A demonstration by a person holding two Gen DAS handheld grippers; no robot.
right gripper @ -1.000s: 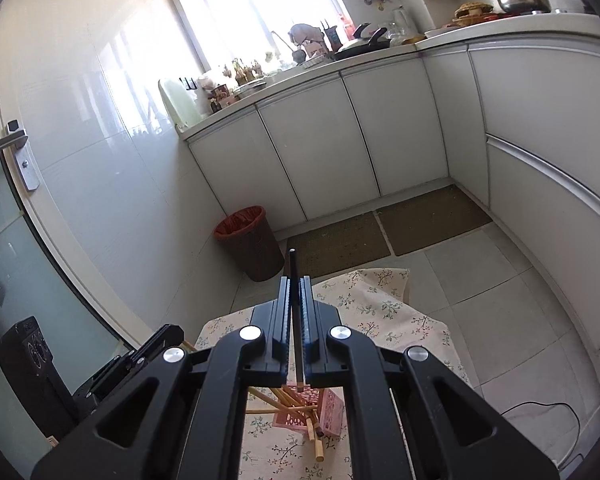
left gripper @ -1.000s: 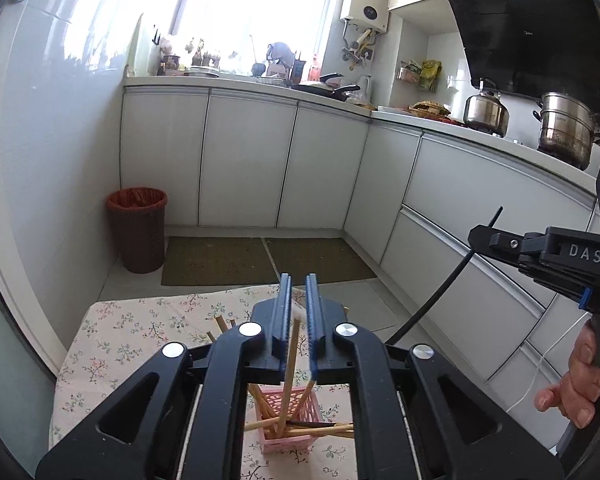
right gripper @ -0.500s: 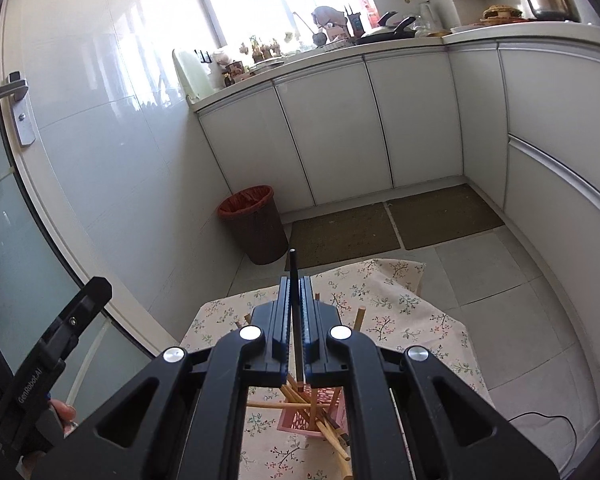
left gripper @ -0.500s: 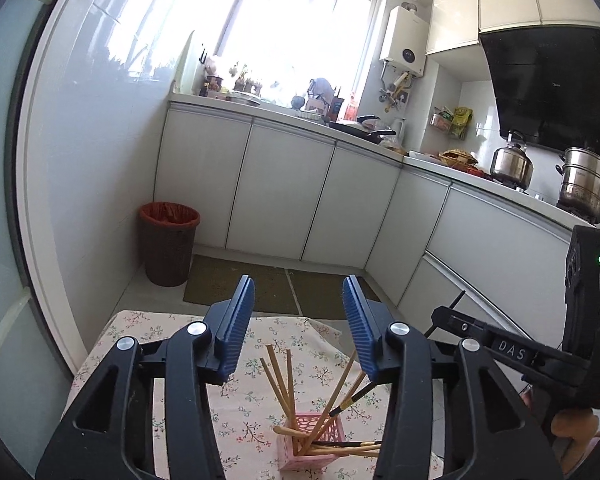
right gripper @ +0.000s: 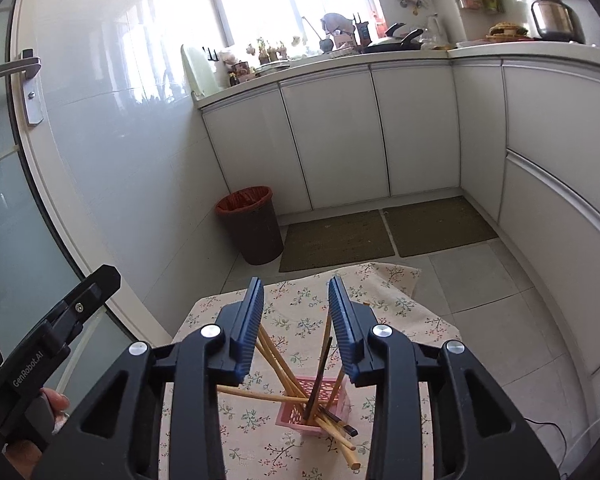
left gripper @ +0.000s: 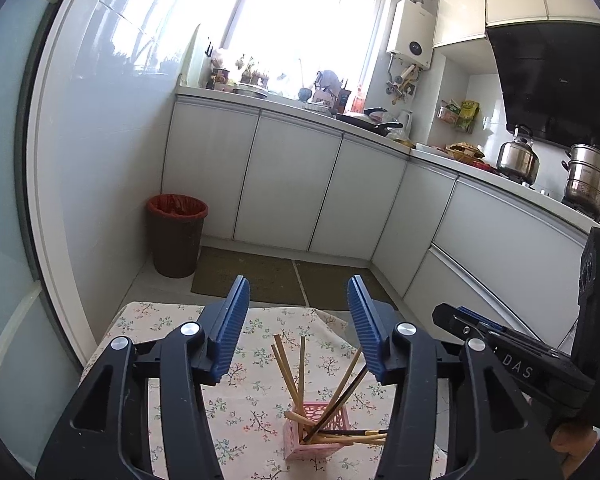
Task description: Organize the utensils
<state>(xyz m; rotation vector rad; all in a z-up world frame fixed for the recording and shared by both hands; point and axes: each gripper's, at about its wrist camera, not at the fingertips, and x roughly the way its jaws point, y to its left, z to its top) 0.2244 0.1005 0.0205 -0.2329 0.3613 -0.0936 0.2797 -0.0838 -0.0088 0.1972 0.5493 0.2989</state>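
To your left stands a brown bin (left gripper: 177,234) against the white cabinets (left gripper: 292,184); floor mats (left gripper: 260,276) lie beyond the floral tablecloth (left gripper: 168,320). Your left gripper (left gripper: 298,330) has just been opening and hangs released above the pink holder (left gripper: 318,430), nothing between its pads. The chopsticks (left gripper: 300,364) lean inside the holder. Your right gripper (right gripper: 296,322) has just been opening too, its pads apart around a dark chopstick (right gripper: 320,372) without pressing it.
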